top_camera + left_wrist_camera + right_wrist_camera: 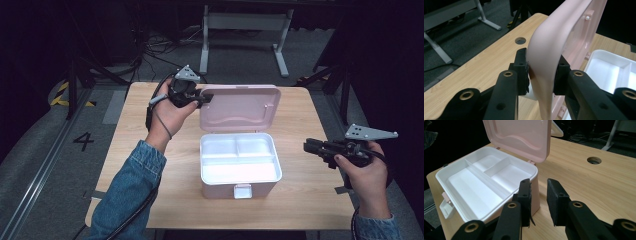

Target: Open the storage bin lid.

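Raised pink lid (240, 107) of the box (240, 167), mid-surface (310, 200), is pinched at its edge by left hand-held gripper (541, 72). Right hand-held gripper (539, 200) is held slightly spread, empty, beside box's right side.

Pale pink box (240, 187), pink lid (240, 107) between black left fingers (522, 67). White divided tray (239, 159) inside. Light wood-grain tabletop (305, 195). Black right fingers (555, 200). Blue denim sleeve (131, 187). Grey floor (35, 160), yellow-black stripes.
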A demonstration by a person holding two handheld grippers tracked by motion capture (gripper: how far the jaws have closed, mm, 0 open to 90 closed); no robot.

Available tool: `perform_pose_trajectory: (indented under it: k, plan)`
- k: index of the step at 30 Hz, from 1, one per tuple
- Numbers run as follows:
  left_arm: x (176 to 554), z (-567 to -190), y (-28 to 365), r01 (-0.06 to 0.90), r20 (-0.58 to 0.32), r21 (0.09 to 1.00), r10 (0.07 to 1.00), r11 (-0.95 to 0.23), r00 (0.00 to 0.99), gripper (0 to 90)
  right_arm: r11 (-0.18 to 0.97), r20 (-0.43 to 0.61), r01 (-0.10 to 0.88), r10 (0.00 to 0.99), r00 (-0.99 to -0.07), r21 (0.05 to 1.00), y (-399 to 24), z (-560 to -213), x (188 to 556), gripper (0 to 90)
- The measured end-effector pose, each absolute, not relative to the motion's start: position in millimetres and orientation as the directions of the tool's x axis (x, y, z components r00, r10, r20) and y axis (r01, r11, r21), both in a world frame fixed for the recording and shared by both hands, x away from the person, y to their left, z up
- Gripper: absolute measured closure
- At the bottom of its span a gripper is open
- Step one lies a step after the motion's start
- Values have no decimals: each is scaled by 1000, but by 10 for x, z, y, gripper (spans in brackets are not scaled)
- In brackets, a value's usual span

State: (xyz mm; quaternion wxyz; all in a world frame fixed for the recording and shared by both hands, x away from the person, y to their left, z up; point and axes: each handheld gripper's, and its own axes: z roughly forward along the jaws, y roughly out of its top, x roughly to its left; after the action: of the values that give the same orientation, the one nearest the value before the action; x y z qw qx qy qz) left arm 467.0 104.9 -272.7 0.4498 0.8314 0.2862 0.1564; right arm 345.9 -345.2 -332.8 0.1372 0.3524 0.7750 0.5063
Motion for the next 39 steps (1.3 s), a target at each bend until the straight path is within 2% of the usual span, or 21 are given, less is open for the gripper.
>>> perform_pose_trajectory:
  k: [12,16,33,39]
  plan:
    - [4912,-2847,943,370,-25,851,676,-372,737,665,231,147,410,691,-707,883,-3491,-3347,3443,735]
    - [4971,-2888,940,404,-62,846,688,-348,723,657,228,146,406,692,-707,885,-3514,-3344,3435,733]
    - [5144,-3147,946,478,-101,801,705,-360,702,643,228,150,413,696,-703,882,-3528,-3367,3443,723]
    - [5190,-3243,925,496,-106,782,704,-378,702,593,231,147,411,694,-705,882,-3542,-3375,3441,704]
